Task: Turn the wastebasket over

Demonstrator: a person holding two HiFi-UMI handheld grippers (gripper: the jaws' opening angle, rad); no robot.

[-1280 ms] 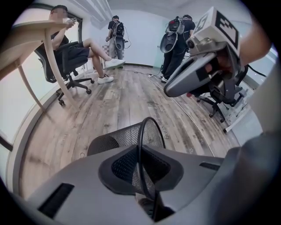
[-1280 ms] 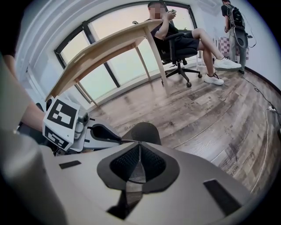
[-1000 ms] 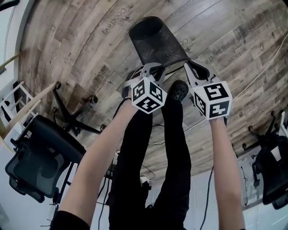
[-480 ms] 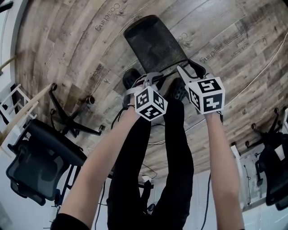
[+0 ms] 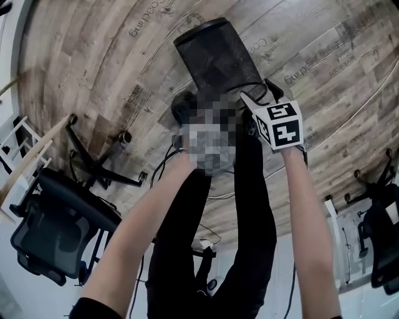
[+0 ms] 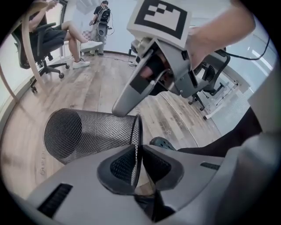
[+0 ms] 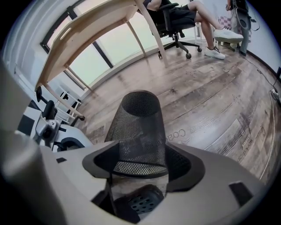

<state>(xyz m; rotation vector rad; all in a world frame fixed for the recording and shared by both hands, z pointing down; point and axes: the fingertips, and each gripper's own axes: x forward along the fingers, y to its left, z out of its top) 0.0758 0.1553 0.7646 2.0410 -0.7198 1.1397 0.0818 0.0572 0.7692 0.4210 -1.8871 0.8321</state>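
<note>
The black mesh wastebasket [image 5: 218,55] is tipped over above the wooden floor, mouth toward me and closed bottom away. My left gripper [image 6: 137,165] is shut on the basket's wire rim [image 6: 138,132], with the mesh wall pinched between its pads. In the head view a blurred patch covers that gripper. My right gripper [image 7: 140,163] has just been opening. Its jaws now stand wide on either side of the wastebasket [image 7: 139,132] rim, and the pads do not press on it. In the head view the right gripper [image 5: 259,96] sits at the basket's near right edge.
A dark office chair [image 5: 53,230] and a chair base [image 5: 93,156] stand to the left, another chair [image 5: 381,237] to the right. A cable [image 5: 349,118] runs over the floor. My shoe [image 6: 162,142] is just under the rim. A wooden table [image 7: 92,30] and a seated person [image 7: 189,11] are farther off.
Both grippers have sunk toward the floor with the basket's rim, and the basket has tipped further. The right jaws have opened off the rim; the left ones stay closed on it.
</note>
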